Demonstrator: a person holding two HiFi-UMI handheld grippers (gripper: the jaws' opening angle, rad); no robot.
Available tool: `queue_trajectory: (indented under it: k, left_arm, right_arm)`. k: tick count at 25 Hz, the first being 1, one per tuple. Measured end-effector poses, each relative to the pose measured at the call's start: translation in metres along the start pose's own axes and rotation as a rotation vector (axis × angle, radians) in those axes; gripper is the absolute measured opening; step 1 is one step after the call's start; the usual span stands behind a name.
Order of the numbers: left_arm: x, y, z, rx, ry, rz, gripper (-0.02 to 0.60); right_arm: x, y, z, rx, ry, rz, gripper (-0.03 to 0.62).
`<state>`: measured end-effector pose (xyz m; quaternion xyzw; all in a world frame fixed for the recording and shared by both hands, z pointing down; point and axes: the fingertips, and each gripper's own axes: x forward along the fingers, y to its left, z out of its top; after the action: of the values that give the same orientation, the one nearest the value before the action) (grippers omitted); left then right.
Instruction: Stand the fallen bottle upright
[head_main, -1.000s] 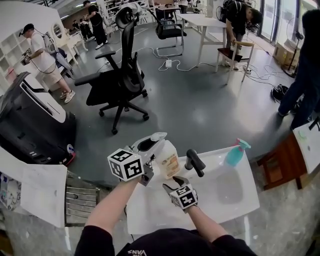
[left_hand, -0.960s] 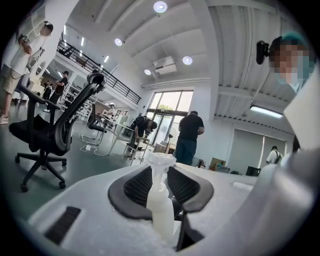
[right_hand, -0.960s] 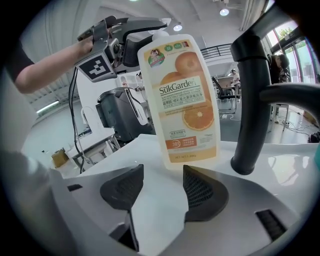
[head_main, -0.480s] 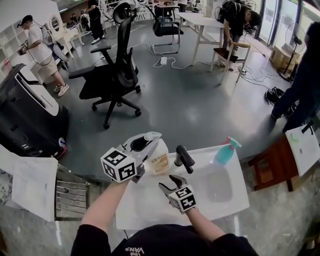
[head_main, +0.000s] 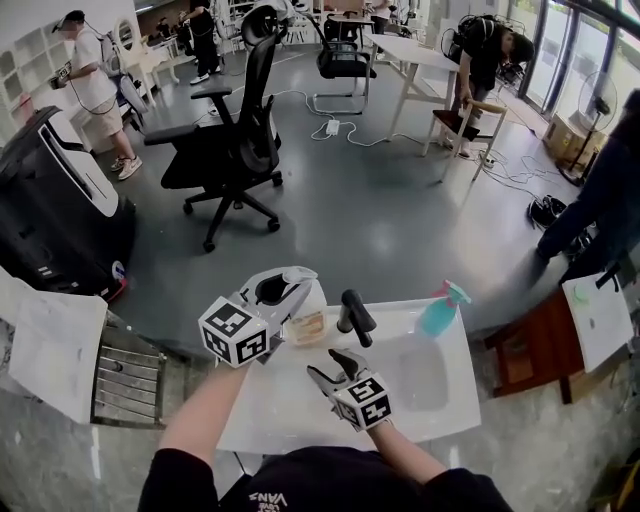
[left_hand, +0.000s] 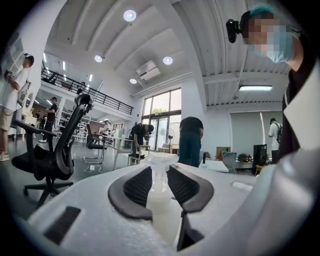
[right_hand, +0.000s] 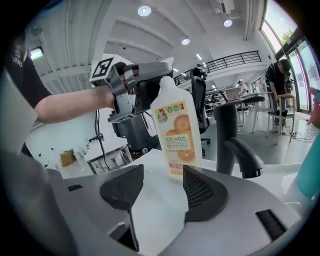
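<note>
We pinch bottle (right_hand: 177, 132) neck in left gripper (left_hand: 159, 185); bottle looks upright on counter (head_main: 300, 420). We seat base flat, then release slowly. Right gripper (right_hand: 157, 192) gapes empty, ready to steady.

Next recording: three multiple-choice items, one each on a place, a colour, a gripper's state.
1. On the white sink top, the teal plastic spray bottle stands: A right of the curved tap, B left of it, C nearer the person than it.
2. That tap is: A chrome, B black, C red.
3. The right gripper is: A open and empty, B shut on the tap, C shut on the spray bottle.
Key: A, head view shows it; B, black in both views; A, jaws apart over bare counter.
</note>
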<state>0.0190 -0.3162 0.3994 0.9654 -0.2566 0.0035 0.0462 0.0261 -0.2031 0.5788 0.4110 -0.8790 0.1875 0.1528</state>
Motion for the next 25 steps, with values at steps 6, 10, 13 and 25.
queue_trajectory:
  k: [6, 10, 13, 25]
  left_arm:
    - [-0.005, -0.007, -0.003, 0.058, 0.021, 0.042, 0.182]
    - [-0.021, -0.004, -0.014, 0.035, 0.024, 0.138, 0.255]
    - [-0.043, -0.005, -0.021, 0.008, 0.0, 0.207, 0.27]
    - [-0.116, -0.043, -0.05, -0.062, -0.058, 0.381, 0.27]
  right_arm:
    - [-0.021, 0.006, 0.016, -0.025, -0.051, 0.026, 0.227]
    - [-0.034, 0.004, 0.02, -0.042, -0.073, 0.035, 0.227]
    - [-0.042, 0.005, 0.024, -0.048, -0.09, 0.047, 0.224]
    - [-0.066, 0.006, 0.037, -0.081, -0.133, 0.093, 0.219]
